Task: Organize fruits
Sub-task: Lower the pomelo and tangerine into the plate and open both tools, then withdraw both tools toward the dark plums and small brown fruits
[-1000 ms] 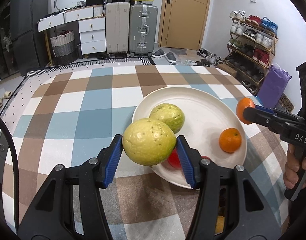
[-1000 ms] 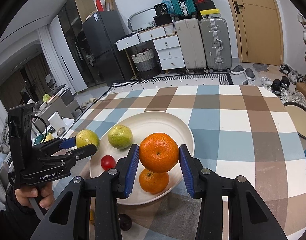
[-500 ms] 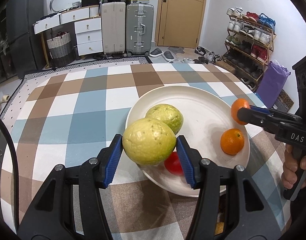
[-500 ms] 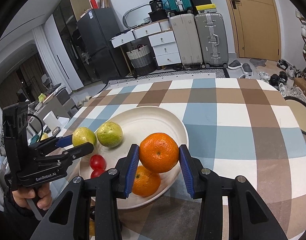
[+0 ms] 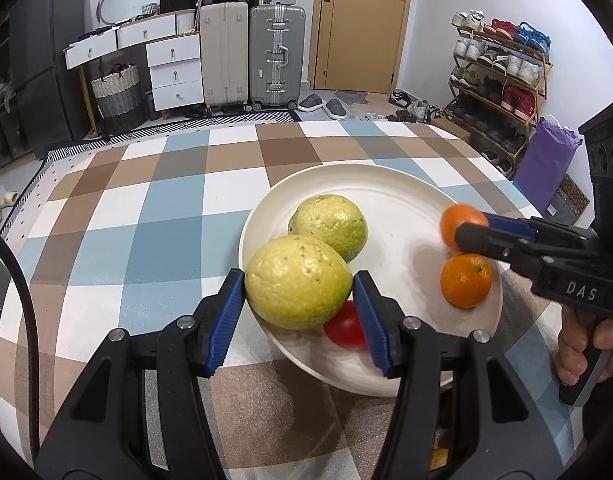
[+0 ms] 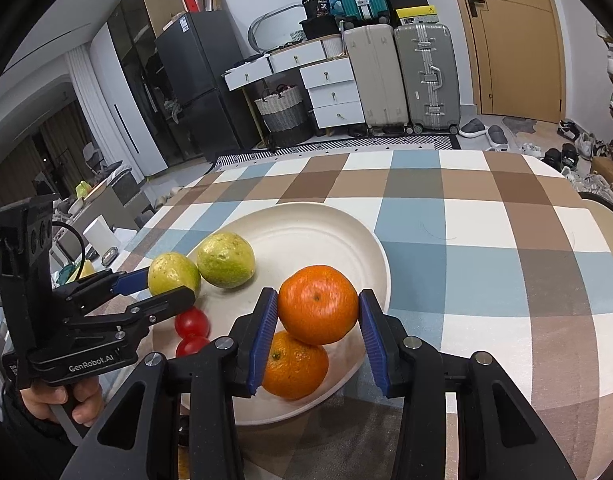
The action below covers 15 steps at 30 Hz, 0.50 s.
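**Ana:** Fruit first: the yellow-green guava (image 5: 298, 282) is clamped between the blue pads of the left gripper (image 5: 298, 304), held above the near rim of the white plate (image 5: 386, 184). The tangerine (image 6: 317, 304) is gripped in the right gripper (image 6: 317, 322), right over a second tangerine (image 6: 295, 364) that lies on the plate.

**Ben:** So which step is this?

**Ana:** I judge it the placing step, with both fruits carried over the plate and neither set down yet. Each jaw pair stands narrow, closed on its fruit.

**Ben:** And the next move?

**Ana:** Probably lowering each fruit onto a bare patch and letting go gently, since round fruit will likely roll on the shallow dish.

**Ben:** What stands in the way?

**Ana:** A second guava (image 5: 329, 227) sits just behind the held one, and two small red tomatoes (image 6: 191, 322) lie just beneath it at the rim. The lying tangerine blocks a straight drop on the right. The middle and far side of the plate are bare.

**Ben:** Anything beyond?

**Ana:** Only the checked tablecloth (image 5: 154, 216), then suitcases (image 5: 278, 54), white drawers (image 5: 172, 68) and a shoe rack (image 5: 502, 68) along the far walls
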{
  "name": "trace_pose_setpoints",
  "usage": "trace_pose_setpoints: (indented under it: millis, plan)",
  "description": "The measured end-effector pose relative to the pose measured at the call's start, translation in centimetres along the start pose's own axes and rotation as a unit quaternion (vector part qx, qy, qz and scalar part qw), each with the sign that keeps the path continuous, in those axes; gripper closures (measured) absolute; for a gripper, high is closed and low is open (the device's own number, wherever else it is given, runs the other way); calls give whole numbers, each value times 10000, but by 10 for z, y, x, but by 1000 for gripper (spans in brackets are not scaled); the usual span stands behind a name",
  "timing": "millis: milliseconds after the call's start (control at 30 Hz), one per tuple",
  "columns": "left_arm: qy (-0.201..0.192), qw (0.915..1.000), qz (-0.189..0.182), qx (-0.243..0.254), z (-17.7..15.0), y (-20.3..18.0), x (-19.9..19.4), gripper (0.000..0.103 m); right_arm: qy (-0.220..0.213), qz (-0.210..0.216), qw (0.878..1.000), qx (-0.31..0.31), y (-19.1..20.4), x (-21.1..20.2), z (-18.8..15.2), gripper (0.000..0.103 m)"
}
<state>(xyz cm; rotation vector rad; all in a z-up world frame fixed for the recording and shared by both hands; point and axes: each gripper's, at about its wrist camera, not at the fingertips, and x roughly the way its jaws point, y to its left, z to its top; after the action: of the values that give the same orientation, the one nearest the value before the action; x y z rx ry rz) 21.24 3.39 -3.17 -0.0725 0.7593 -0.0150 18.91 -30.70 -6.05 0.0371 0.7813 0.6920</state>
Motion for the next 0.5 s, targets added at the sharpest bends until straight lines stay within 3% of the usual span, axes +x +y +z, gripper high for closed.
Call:
trace_pose_setpoints:
  millis: [167, 267, 300, 400, 500]
  plan:
    - [-69, 9999, -35, -76, 0, 1, -4, 46, -122, 36, 9998, -122, 5, -5, -1, 54]
    - [-170, 9998, 24, -118, -1, 3, -12, 30, -176, -30, 9997, -163, 6, -9, -3, 54]
    - [-215, 9997, 47, -123, -1, 3, -16, 23, -193, -48, 9997, -173, 6, -10, -3, 50]
    - [-328, 9993, 29, -159, -5, 4, -28, 19, -208, -25, 9997, -160, 6, -14, -7, 35]
    - [-374, 9991, 49, -202, -8, 4, -37, 13, -266, -129, 9992, -266, 10, -19, -10, 30]
